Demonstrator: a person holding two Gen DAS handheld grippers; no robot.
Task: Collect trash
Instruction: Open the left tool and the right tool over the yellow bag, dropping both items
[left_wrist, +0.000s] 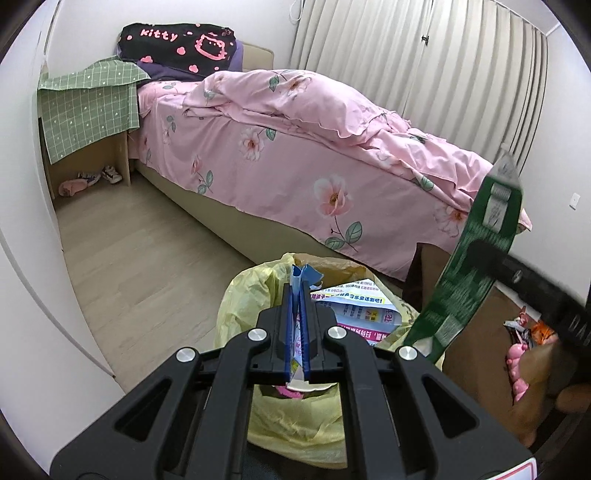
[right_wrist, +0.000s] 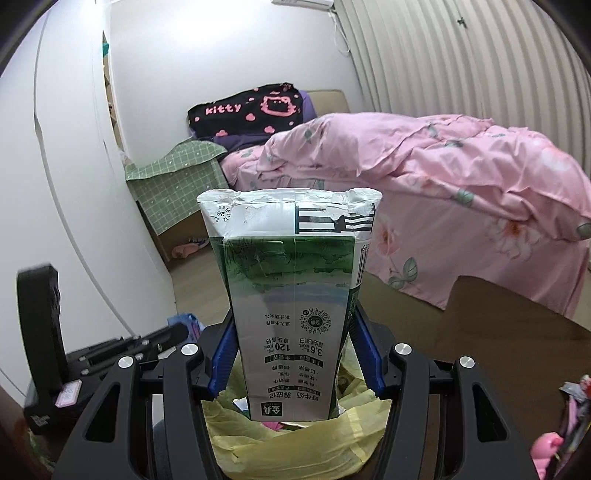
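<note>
My left gripper (left_wrist: 295, 295) is shut on a flat blue and white wrapper (left_wrist: 300, 275) and holds it over the yellow trash bag (left_wrist: 240, 295). The bag holds printed paper trash (left_wrist: 354, 310). My right gripper (right_wrist: 291, 332) is shut on a green and white milk carton (right_wrist: 291, 280), held upright just above the same yellow bag (right_wrist: 295, 446). The carton also shows in the left wrist view (left_wrist: 476, 258), tilted, to the right of the bag, with the right gripper's dark body behind it.
A bed with a pink floral cover (left_wrist: 295, 155) runs along the far side. A nightstand with a green checked cloth (left_wrist: 88, 110) stands at the far left. A brown table surface (left_wrist: 476, 339) at right carries pink toys and wrappers (left_wrist: 524, 339). White wardrobe doors (right_wrist: 55, 184) are on the left.
</note>
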